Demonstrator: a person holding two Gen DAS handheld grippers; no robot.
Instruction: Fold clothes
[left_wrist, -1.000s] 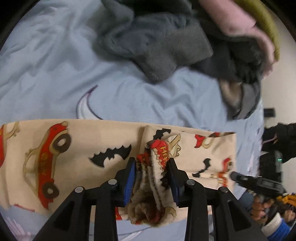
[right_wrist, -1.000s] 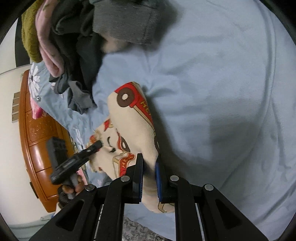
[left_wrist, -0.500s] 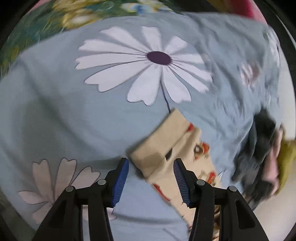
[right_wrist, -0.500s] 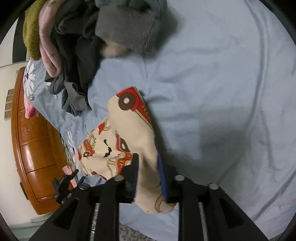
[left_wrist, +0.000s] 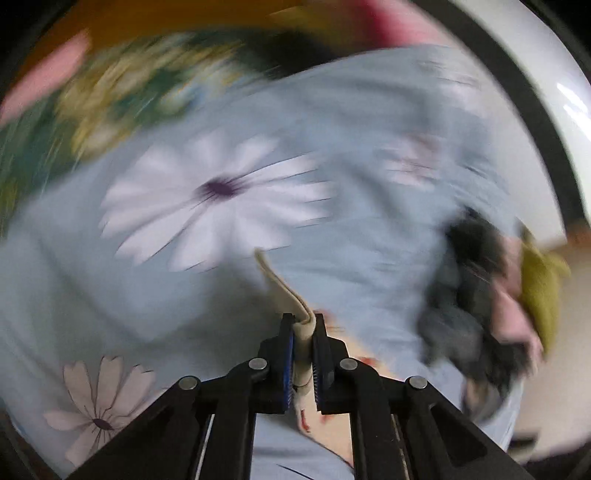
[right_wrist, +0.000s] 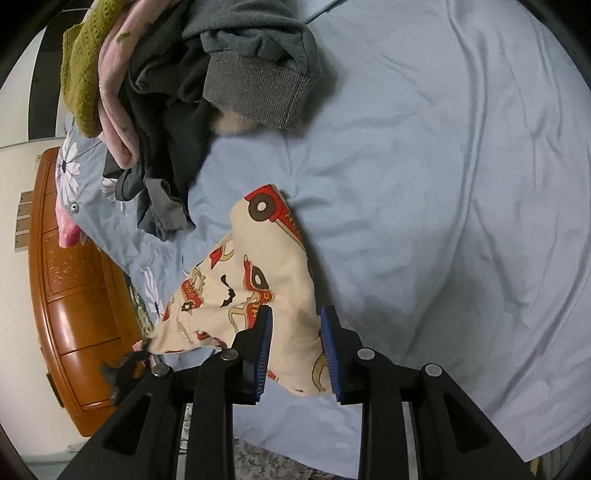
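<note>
A cream garment (right_wrist: 258, 266) printed with red cars and black bats lies folded on the pale blue bed sheet (right_wrist: 443, 184). My right gripper (right_wrist: 296, 312) stands open, its blue pads on either side of the garment's near end without pressing it. In the left wrist view, which is heavily blurred by motion, my left gripper (left_wrist: 303, 325) is shut on a thin cream edge of the garment (left_wrist: 284, 291), which sticks out past the fingertips. The left gripper shows only as a dark shape at the garment's far left corner in the right wrist view.
A heap of unfolded clothes (right_wrist: 184, 74), grey, pink and olive, lies at the back of the bed, also blurred as the heap (left_wrist: 487, 295) on the right. A wooden dresser (right_wrist: 74, 295) stands beside the bed. The sheet bears a white daisy print (left_wrist: 218, 192).
My right gripper has opened and let go of the garment. My left gripper let go, swung to another edge and has shut on it; its view is still sweeping.
</note>
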